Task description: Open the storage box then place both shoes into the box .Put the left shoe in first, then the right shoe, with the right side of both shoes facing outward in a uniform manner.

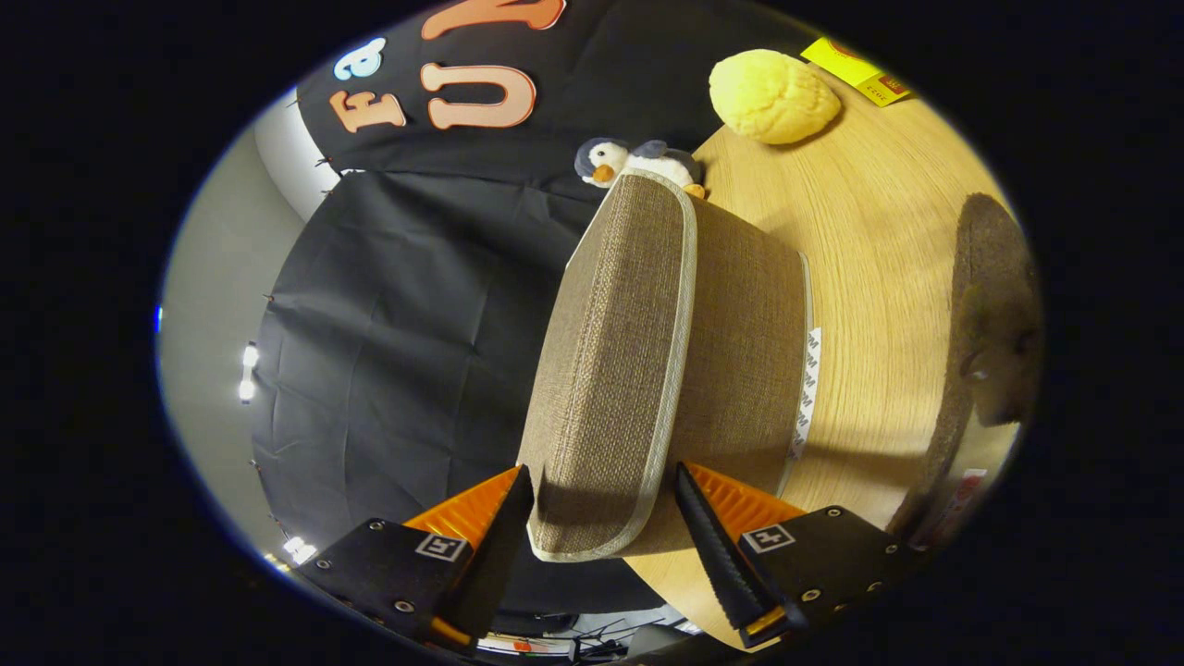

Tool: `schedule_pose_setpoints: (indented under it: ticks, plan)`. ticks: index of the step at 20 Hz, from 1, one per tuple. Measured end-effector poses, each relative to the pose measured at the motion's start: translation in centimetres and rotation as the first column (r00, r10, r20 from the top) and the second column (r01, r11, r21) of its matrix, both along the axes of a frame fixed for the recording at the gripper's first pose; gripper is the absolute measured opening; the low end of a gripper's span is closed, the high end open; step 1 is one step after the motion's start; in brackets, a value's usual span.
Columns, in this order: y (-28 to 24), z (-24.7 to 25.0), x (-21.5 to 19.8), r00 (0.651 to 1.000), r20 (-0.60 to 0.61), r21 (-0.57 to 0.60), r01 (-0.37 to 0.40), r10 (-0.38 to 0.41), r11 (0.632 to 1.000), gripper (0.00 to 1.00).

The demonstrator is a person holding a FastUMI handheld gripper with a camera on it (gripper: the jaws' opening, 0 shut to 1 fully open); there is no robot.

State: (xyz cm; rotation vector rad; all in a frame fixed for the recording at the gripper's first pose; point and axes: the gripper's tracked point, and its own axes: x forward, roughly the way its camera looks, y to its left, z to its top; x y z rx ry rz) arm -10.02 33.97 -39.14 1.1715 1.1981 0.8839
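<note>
The storage box (740, 361) is woven brown fabric with pale trim and stands on the wooden table (879, 231). Its lid (610, 361) reaches toward me, and the lid's near end lies between my fingers. My gripper (603, 486) is shut on that end, one finger against the lid's top face and the other against its side rim. A dark brown shoe (994, 305) lies on the table beside the box, beyond the fingers. Part of something with a pale label (957, 495) shows just below that shoe. I cannot tell whether it is the second shoe.
My view is rolled, so the table runs up one side. A small plush penguin (629, 159) sits behind the box's far end. A yellow bun-shaped plush (772, 97) and a yellow card (860, 72) lie farther back on the table. Black cloth hangs behind.
</note>
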Motion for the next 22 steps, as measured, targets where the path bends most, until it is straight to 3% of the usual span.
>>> schedule_pose_setpoints:
  ticks: [4,7,9,10,15,18,22]
  plan:
    - [-0.7,1.3,0.5,1.0,-0.007,0.054,0.028,-0.028,0.998,0.76]
    - [-1.1,3.3,1.0,0.999,-0.014,0.124,0.051,-0.05,0.991,0.7]
    - [-1.3,5.2,2.5,0.994,0.021,0.152,0.107,-0.111,0.983,0.53]
    - [-1.1,5.6,2.8,0.994,0.042,0.151,0.096,-0.103,0.984,0.45]
    - [0.9,9.7,3.5,0.99,0.109,0.201,0.061,-0.084,0.978,0.33]
    - [1.8,11.6,3.8,0.982,0.167,0.205,0.056,-0.092,0.977,0.2]
    - [5.3,15.0,4.5,0.965,0.254,0.16,0.022,-0.063,0.987,0.19]
